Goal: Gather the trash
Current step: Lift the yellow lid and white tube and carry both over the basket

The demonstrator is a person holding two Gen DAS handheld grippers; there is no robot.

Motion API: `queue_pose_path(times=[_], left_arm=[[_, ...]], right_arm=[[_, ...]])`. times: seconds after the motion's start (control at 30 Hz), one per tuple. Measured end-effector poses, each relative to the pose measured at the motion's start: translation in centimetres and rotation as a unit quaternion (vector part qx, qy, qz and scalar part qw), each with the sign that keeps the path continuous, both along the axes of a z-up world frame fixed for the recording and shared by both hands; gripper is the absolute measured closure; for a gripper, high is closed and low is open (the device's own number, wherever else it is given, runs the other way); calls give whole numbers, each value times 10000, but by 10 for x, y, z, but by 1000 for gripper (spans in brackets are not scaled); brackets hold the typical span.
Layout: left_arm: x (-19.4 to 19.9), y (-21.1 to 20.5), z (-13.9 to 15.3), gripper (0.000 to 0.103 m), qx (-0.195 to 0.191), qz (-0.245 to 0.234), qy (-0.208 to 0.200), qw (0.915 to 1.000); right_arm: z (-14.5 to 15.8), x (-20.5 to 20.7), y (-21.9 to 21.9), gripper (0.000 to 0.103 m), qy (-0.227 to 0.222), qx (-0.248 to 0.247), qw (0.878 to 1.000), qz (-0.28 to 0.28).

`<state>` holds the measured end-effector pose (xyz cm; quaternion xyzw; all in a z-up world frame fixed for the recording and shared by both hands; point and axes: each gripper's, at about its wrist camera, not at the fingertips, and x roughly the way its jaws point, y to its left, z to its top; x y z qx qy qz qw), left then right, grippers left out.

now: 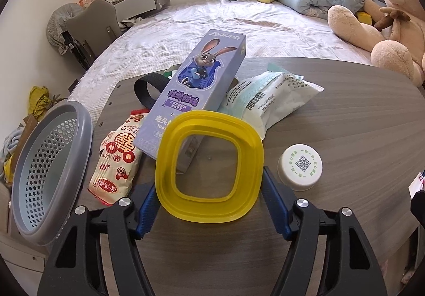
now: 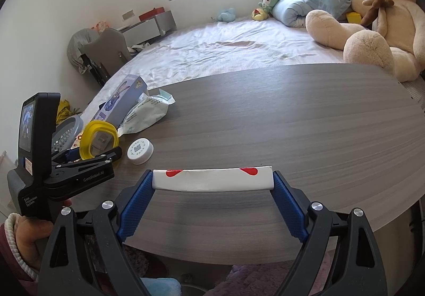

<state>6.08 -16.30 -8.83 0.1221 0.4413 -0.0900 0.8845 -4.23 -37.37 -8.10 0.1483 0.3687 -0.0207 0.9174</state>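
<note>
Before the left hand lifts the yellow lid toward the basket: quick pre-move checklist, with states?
1. Left gripper fingers on both sides of the yellow lid: ok. Firm contact: cannot tell.
2. Lid clear of the purple toothpaste box: not ok, its far edge overlaps the box end.
3. Grey basket mouth open and in view at the table's left edge: ok.
4. White cap out of the lift path, to the lid's right: ok.
5. Right gripper holding the white box with red marks between its fingers: ok.
6. Red snack packet lies between lid and basket: pass over it.
</note>
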Motion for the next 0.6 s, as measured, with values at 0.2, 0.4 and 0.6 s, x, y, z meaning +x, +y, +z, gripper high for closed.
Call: queue_pose_path(times=[0.2,0.4,0.6], left_arm=[[-7,5,4,36,-130,-62,20,9999],[-19,10,17,36,-267,-108,-74,9996],[-39,18,35,36,-390,-141,-287,9987]], right_arm=[[2,-3,2,18,-17,2,10000,-21],[8,-8,-1,18,-51,1,9999,-101],[19,-21,-2,18,-199,-67,9996,-181]])
